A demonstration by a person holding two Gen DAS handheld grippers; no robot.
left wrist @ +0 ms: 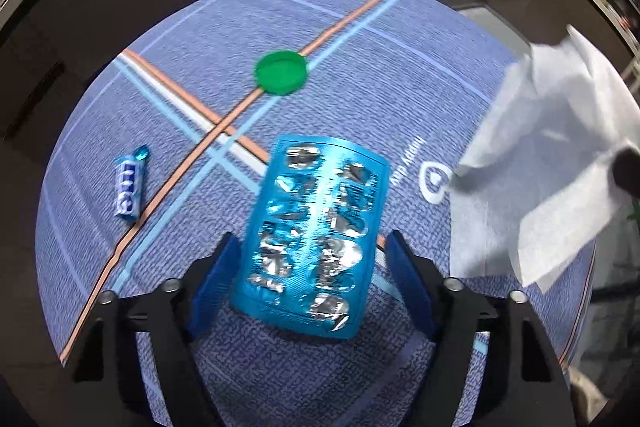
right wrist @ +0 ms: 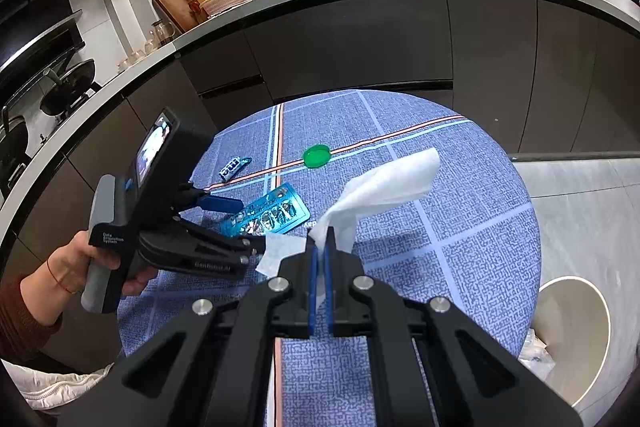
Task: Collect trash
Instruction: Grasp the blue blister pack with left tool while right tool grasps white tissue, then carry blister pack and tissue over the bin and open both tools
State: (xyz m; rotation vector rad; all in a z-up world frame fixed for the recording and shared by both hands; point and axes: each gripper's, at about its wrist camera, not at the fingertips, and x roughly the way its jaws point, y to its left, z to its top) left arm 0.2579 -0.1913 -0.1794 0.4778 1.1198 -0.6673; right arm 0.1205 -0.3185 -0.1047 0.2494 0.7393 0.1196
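Right gripper [right wrist: 320,247] is clamped on a tissue [right wrist: 384,179] held over the table [right wrist: 460,247], so that piece is collected but not binned, and the bin [right wrist: 576,331] sits just off the table's edge. Left gripper [left wrist: 312,259] has its jaws apart around the blister pack [left wrist: 316,235], which lies tilted between the fingers, not pinched yet as far as I can tell. Green cap [left wrist: 281,72] and candy wrapper [left wrist: 128,187] still lie on the cloth, well apart from both grippers.

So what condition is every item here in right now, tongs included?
Blister pack: pills popped out, foil torn, lying between the left tongs' fingers.
Left tongs: open around the pack.
Right tongs: shut on the tissue.
Tissue: crumpled, held up off the table.
Green cap: lying loose on the tablecloth.
Candy wrapper: lying flat, untouched.
Bin: open, beside the table.
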